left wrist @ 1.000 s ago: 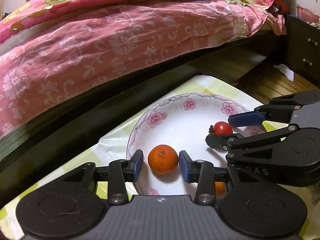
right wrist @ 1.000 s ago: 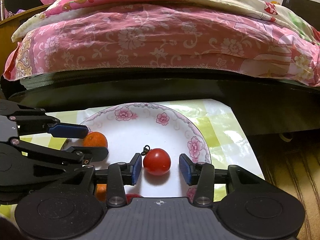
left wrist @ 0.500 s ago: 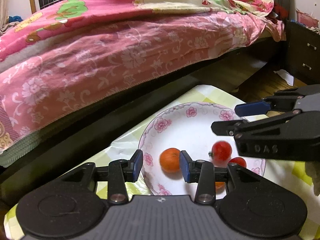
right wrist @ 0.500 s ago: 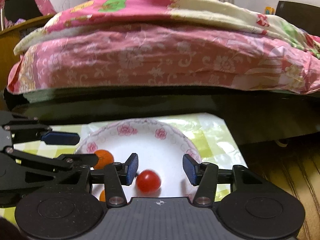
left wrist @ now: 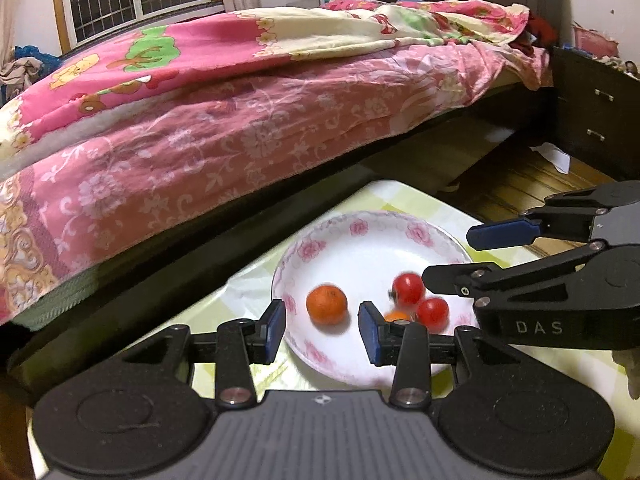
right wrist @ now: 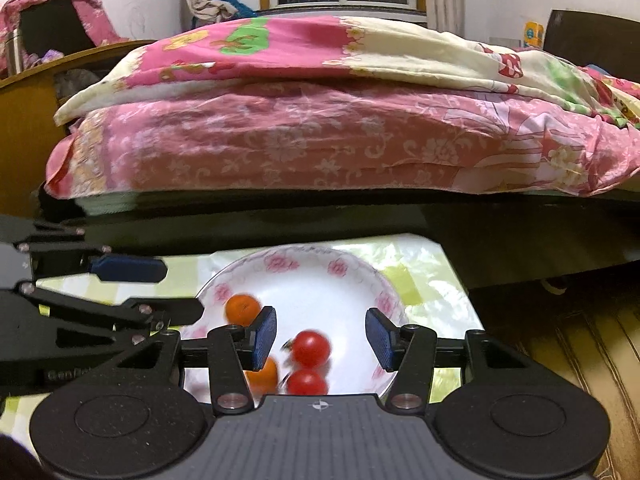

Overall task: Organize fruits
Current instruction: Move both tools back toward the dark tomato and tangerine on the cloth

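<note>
A white plate with a pink flower rim [left wrist: 360, 226] [right wrist: 340, 268] sits on a yellow-green checked cloth. In it lie an orange mandarin [left wrist: 326, 304] [right wrist: 242, 309], a second mandarin [left wrist: 396, 315] [right wrist: 264, 374] partly hidden by a finger, and two red tomatoes [left wrist: 408, 289] [left wrist: 432, 313] [right wrist: 311, 349] [right wrist: 306, 382]. My left gripper [left wrist: 322, 332] is open and empty, raised above the plate's near side. My right gripper [right wrist: 321, 340] is open and empty, raised above the tomatoes; it also shows in the left wrist view [left wrist: 460, 256].
A bed with pink flowered covers [left wrist: 240, 120] [right wrist: 320, 140] and a dark frame runs right behind the small table. A dark cabinet [left wrist: 592, 120] stands at the right. Wooden floor [right wrist: 560, 340] lies to the right of the table.
Both grippers have let go of their fruit and lifted back from the plate. The mandarin and the tomato now lie loose in the plate. The right jaws have opened wider.
</note>
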{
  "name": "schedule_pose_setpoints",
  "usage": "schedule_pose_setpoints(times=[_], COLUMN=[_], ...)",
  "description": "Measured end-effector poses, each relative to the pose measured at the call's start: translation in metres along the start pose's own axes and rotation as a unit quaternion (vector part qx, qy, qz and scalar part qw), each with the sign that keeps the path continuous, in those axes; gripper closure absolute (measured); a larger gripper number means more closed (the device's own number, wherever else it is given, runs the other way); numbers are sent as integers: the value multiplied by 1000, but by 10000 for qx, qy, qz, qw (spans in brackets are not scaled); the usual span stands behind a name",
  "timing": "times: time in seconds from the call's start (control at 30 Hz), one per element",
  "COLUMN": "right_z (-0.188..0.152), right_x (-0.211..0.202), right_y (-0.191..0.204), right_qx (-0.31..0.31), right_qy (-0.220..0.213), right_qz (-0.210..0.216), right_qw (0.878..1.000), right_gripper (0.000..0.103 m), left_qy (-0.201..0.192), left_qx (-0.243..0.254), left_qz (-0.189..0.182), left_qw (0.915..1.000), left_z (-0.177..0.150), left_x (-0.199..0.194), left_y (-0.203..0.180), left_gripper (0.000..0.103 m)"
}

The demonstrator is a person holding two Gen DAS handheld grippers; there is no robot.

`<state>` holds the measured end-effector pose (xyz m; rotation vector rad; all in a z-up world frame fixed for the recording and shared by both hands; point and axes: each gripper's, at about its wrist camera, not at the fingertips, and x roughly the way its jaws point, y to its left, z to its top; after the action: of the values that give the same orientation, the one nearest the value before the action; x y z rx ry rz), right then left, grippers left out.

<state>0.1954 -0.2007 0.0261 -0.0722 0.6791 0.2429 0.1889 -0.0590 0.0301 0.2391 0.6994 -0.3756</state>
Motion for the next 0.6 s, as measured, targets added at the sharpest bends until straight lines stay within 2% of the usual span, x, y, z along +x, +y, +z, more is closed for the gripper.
schedule_pose_setpoints(times=[0.4, 0.6], right_z=[-38, -58], right_x=[-35, -38], right_y=[32, 48], right_qx=[-126, -280], right_qy=[364, 644], right_qz=[232, 318], right_qw=[9990, 9970], right_gripper=[55, 55], left_qy=[308, 515], left_qx=[8, 22], left_qz=[-118, -123], left_qw=[9995, 9986], left_z=[-38, -54], left_x=[-33, -40], left_y=[-3, -2], left_gripper=[56, 56])
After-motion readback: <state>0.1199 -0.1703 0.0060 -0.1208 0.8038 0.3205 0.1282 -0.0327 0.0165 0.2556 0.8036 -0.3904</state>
